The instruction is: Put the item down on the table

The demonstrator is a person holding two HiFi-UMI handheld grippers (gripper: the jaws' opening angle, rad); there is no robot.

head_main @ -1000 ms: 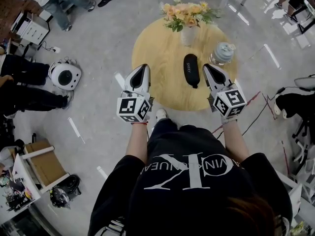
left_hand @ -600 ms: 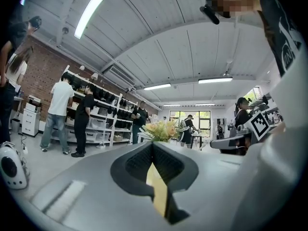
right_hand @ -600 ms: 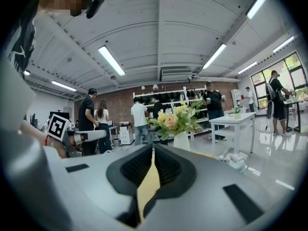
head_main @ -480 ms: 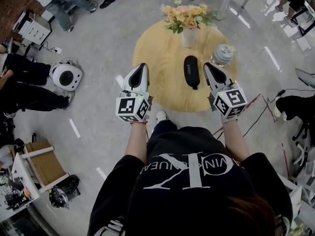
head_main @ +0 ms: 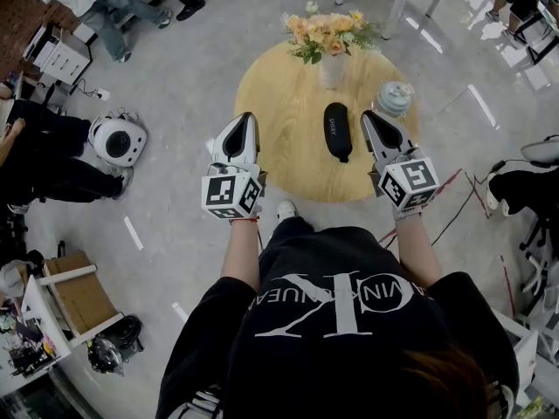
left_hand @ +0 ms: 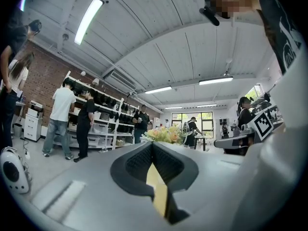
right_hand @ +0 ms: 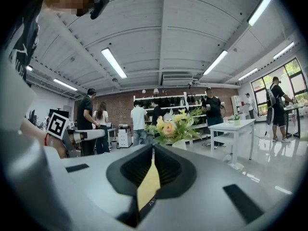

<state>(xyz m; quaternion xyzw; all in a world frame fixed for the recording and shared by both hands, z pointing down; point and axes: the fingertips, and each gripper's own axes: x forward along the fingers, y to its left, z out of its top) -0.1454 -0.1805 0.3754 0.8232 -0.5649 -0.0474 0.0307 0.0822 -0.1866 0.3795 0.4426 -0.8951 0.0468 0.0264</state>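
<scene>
A black oblong case [head_main: 337,131] lies flat on the round wooden table [head_main: 284,151], between my two grippers and touching neither. My left gripper [head_main: 246,119] hovers over the table's left edge, its jaws together with nothing in them. My right gripper [head_main: 367,117] hangs just right of the case, also shut and empty. In the left gripper view the left gripper [left_hand: 152,145] has its jaws meeting at the tip. The right gripper [right_hand: 155,148] looks the same in the right gripper view, with the flowers [right_hand: 171,124] beyond it.
A white vase of flowers [head_main: 330,35] stands at the table's far edge. A clear bottle [head_main: 393,97] stands at the right rim, close to my right gripper. On the floor are a white round device [head_main: 116,136], cables [head_main: 454,201] and a wooden crate [head_main: 77,288]. People stand around.
My left gripper has drifted slightly left and back from the table. The right gripper and the case have stayed put.
</scene>
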